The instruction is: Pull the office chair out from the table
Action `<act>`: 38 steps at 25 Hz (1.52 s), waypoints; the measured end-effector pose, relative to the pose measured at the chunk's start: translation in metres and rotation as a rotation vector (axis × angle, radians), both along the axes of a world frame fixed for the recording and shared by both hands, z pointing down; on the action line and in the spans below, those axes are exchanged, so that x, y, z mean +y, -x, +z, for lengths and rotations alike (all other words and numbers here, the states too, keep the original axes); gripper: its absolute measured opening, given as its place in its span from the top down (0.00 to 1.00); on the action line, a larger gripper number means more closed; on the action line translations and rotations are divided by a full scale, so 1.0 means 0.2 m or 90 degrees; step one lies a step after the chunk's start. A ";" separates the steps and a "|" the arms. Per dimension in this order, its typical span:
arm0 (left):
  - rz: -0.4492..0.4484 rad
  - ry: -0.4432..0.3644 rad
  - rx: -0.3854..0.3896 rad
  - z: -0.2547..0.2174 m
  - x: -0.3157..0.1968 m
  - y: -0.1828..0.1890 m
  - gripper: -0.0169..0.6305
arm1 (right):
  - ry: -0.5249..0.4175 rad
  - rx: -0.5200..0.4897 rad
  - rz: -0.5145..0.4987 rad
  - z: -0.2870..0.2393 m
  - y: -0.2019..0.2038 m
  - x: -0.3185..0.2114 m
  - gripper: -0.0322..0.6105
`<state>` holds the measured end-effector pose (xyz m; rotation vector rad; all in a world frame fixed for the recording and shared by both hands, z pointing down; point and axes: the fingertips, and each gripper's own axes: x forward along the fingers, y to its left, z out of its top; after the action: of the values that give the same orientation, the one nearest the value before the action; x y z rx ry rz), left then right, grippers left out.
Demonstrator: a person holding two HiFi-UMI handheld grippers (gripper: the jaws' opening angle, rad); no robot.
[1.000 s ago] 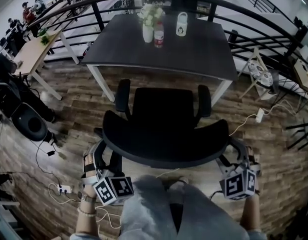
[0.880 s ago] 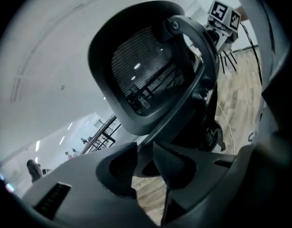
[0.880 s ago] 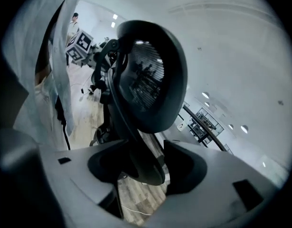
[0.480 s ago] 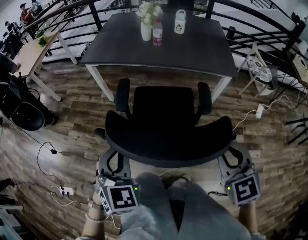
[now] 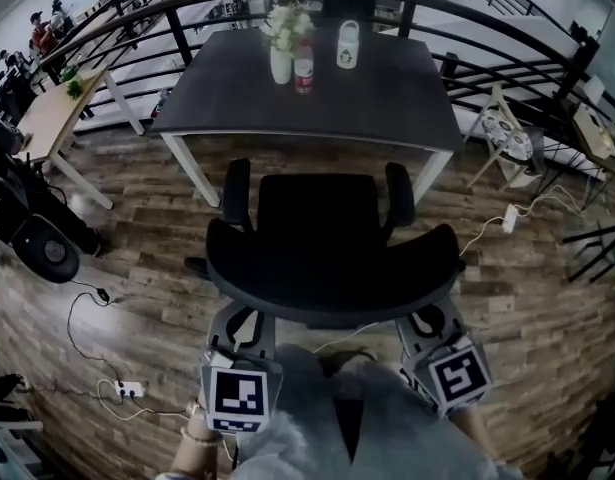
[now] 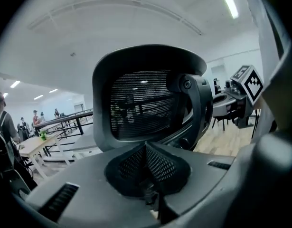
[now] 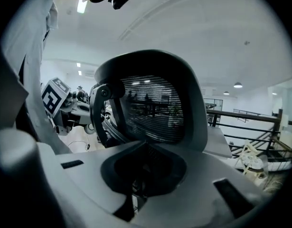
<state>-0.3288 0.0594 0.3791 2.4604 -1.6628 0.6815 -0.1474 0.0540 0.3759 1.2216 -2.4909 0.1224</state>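
Looks pretty much done to me: chair (image 5: 332,258) sits clear of the table (image 5: 387,98), backrest towards me. Left gripper (image 5: 245,326) is pinched together on nothing. Right gripper (image 5: 427,323) has just been closing, empty too. Both are just behind the backrest.

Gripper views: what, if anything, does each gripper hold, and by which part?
Nothing. The left gripper and right gripper are both shut with empty jaws, the right's having just closed. The office chair stands ahead of them, ungripped.
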 end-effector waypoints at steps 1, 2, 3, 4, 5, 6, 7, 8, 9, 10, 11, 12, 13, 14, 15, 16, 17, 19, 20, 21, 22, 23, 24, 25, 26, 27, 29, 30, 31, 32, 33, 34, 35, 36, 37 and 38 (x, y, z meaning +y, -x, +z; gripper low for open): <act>0.005 0.003 0.011 0.00 0.00 -0.01 0.96 | 0.002 -0.005 0.003 0.00 0.01 0.00 0.94; 0.010 0.002 0.020 0.00 0.00 -0.01 0.96 | 0.004 -0.009 0.005 0.00 0.02 0.00 0.94; 0.016 0.000 0.025 0.00 0.00 -0.02 0.96 | 0.006 -0.012 0.006 0.01 0.03 0.01 0.94; 0.021 -0.002 0.027 0.00 0.00 -0.02 0.96 | 0.008 -0.013 0.007 0.01 0.04 0.01 0.94; 0.027 -0.005 0.027 0.00 0.00 -0.02 0.96 | 0.010 -0.014 0.009 0.02 0.05 0.01 0.94; 0.032 -0.007 0.025 0.01 -0.01 -0.03 0.96 | 0.011 -0.015 0.011 0.02 0.05 0.02 0.94; 0.036 -0.007 0.025 0.01 -0.01 -0.04 0.96 | 0.011 -0.015 0.013 0.02 0.05 0.01 0.94; 0.038 -0.003 0.026 0.00 -0.01 -0.05 0.96 | 0.010 -0.015 0.016 0.02 0.04 0.01 0.94; 0.039 0.003 0.028 0.00 -0.01 -0.05 0.96 | 0.010 -0.016 0.019 0.02 0.04 0.01 0.94; 0.041 0.007 0.029 0.00 0.00 -0.06 0.96 | 0.010 -0.017 0.023 0.02 0.04 0.01 0.94; 0.044 0.009 0.028 0.00 0.00 -0.07 0.96 | 0.010 -0.018 0.026 0.03 0.03 0.01 0.94; 0.048 0.010 0.025 0.00 0.00 -0.07 0.96 | 0.011 -0.019 0.029 0.03 0.03 0.01 0.94; 0.051 0.010 0.023 0.01 0.01 -0.07 0.96 | 0.010 -0.019 0.032 0.03 0.04 0.01 0.94; 0.052 0.009 0.022 0.01 0.01 -0.07 0.96 | 0.008 -0.020 0.033 0.03 0.04 0.01 0.94; 0.054 0.008 0.022 0.01 0.01 -0.07 0.96 | 0.006 -0.021 0.034 0.03 0.05 0.01 0.94; 0.055 0.007 0.022 0.01 0.01 -0.07 0.96 | 0.005 -0.023 0.034 0.03 0.05 0.01 0.94; 0.057 0.006 0.022 0.01 0.01 -0.07 0.96 | 0.005 -0.024 0.034 0.03 0.06 0.01 0.94; 0.060 0.005 0.018 0.02 0.01 -0.07 0.96 | 0.005 -0.026 0.035 0.03 0.07 0.01 0.94; 0.059 0.009 0.018 0.02 0.02 -0.07 0.96 | 0.006 -0.027 0.036 0.03 0.07 0.01 0.94; 0.057 0.012 0.020 0.02 0.02 -0.07 0.96 | 0.007 -0.028 0.037 0.03 0.07 0.01 0.94; 0.056 0.013 0.021 0.02 0.01 -0.06 0.96 | 0.009 -0.028 0.038 0.03 0.07 0.01 0.94; 0.057 0.011 0.020 0.02 0.01 -0.06 0.96 | 0.011 -0.028 0.039 0.04 0.07 0.01 0.94; 0.060 0.006 0.018 0.02 0.01 -0.06 0.96 | 0.012 -0.028 0.040 0.04 0.07 0.01 0.94; 0.063 0.001 0.015 0.02 0.00 -0.06 0.96 | 0.013 -0.027 0.039 0.04 0.07 0.01 0.94; 0.064 -0.001 0.015 0.02 0.00 -0.06 0.96 | 0.012 -0.025 0.038 0.04 0.07 0.01 0.94; 0.061 0.002 0.019 0.02 0.00 -0.06 0.96 | 0.012 -0.024 0.038 0.04 0.06 0.01 0.94; 0.057 0.007 0.025 0.02 0.00 -0.06 0.96 | 0.013 -0.022 0.038 0.04 0.06 0.01 0.94; 0.058 0.003 0.024 0.02 0.00 -0.06 0.96 | 0.014 -0.022 0.039 0.04 0.06 0.01 0.94; 0.058 0.001 0.023 0.02 -0.01 -0.05 0.96 | 0.014 -0.021 0.041 0.04 0.06 0.01 0.94; 0.056 0.004 0.023 0.02 -0.01 -0.05 0.96 | 0.015 -0.020 0.043 0.04 0.06 0.01 0.94; 0.051 0.008 0.024 0.03 -0.01 -0.04 0.96 | 0.014 -0.019 0.044 0.04 0.06 0.01 0.94; 0.048 0.011 0.023 0.03 -0.01 -0.04 0.96 | 0.014 -0.018 0.045 0.04 0.06 0.01 0.94; 0.046 0.011 0.021 0.04 -0.02 -0.03 0.96 | 0.014 -0.018 0.045 0.04 0.06 0.01 0.94; 0.045 0.012 0.021 0.05 -0.01 -0.03 0.96 | 0.014 -0.017 0.044 0.04 0.06 0.01 0.94; 0.045 0.012 0.022 0.05 -0.01 -0.03 0.96 | 0.015 -0.015 0.043 0.05 0.06 0.02 0.94; 0.045 0.013 0.024 0.05 -0.01 -0.02 0.96 | 0.015 -0.013 0.041 0.05 0.06 0.03 0.94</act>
<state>-0.3239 0.0576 0.3901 2.5126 -1.5549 0.6528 -0.1601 0.0590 0.3863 1.2983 -2.4602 0.1813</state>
